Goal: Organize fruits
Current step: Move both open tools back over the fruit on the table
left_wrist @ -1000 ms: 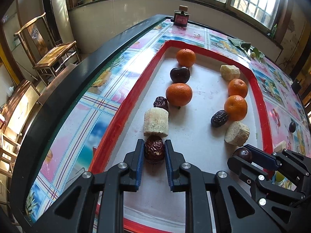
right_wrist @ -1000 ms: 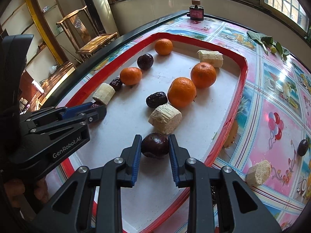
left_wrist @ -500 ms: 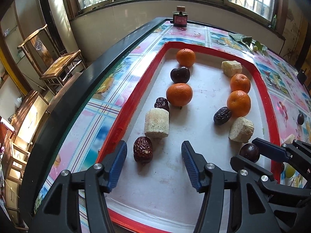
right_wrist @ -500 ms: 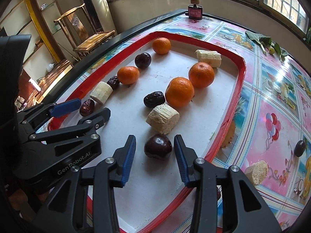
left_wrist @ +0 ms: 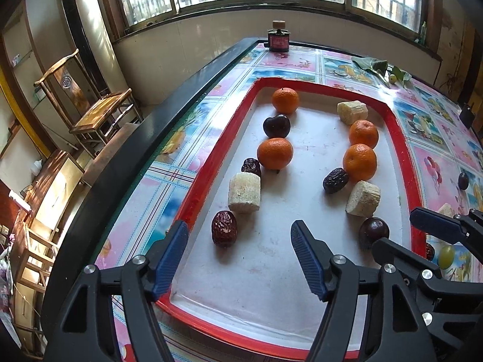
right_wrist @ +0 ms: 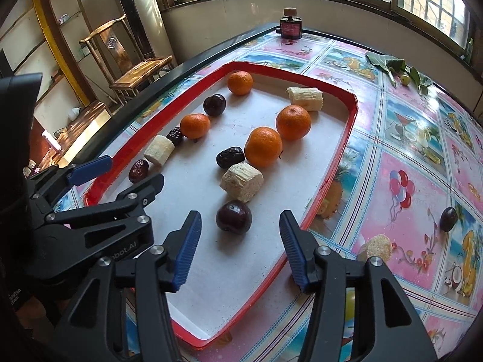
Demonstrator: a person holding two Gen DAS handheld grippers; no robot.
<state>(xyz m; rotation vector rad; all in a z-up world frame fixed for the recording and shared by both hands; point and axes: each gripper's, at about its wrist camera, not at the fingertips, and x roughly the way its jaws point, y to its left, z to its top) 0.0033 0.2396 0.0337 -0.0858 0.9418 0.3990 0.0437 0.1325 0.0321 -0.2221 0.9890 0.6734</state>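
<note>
Pink picture cloth covers the counter, and on it sits a big tray with a red rim and a white floor. A wooden chair stands past the counter's dark edge. A small red jar is at the far end, and green leaves lie near the far right corner.

Fruit lies in two lines in the tray. Four oranges are the biggest. White chunks come next, then dark plums, then wrinkly dates. One plum and one chunk lie out on the cloth, right of the tray.

Nothing blocks the fruit. The left hand-held gripper is spread wide, with the near date just ahead of its left finger and not touching. The right hand-held gripper is spread wide too, with the near plum sitting free just ahead of its fingers.

A second ago each one was pinching its fruit. Now both have let go and pulled back a little. The date and the plum rest at the near ends of their lines.
</note>
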